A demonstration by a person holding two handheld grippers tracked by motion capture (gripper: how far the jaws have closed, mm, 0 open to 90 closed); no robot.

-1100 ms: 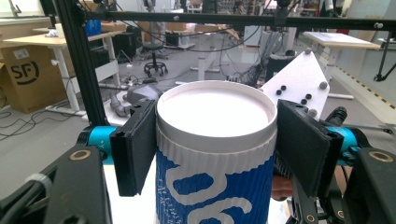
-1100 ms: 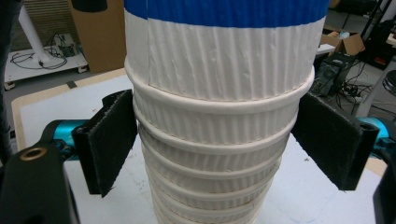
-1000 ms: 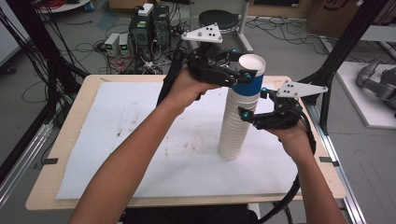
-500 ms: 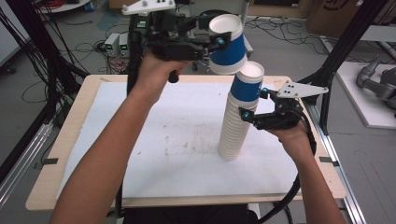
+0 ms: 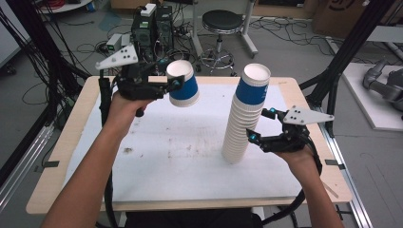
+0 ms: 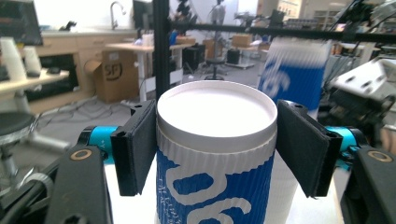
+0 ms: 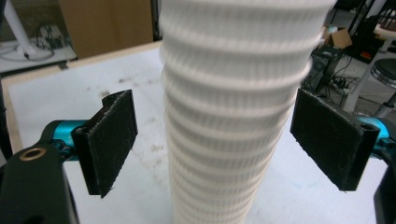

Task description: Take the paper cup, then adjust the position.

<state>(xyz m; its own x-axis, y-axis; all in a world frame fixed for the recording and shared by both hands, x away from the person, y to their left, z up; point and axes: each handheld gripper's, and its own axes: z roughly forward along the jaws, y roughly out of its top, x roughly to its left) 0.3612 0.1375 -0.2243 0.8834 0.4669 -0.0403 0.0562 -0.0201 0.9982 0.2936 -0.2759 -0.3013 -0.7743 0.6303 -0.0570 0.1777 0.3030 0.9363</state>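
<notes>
Ribbed blue paper cup [image 5: 183,89] sits clamped in left gripper [image 5: 174,86]; right gripper [image 5: 259,126] gapes around the white stack [image 5: 240,130].

wooden-edged table [image 5: 71,142], stained white sheet [image 5: 166,156] over it, cup stack [image 5: 244,118] upright on sheet

Each gripper [image 5: 178,85] has a black body, cyan finger mounts, flat black fibrous-looking pads [image 7: 112,140], a grey three-cornered plate [image 5: 117,58] and a black trailing cable [image 5: 108,190]. Forearms bare.
</notes>
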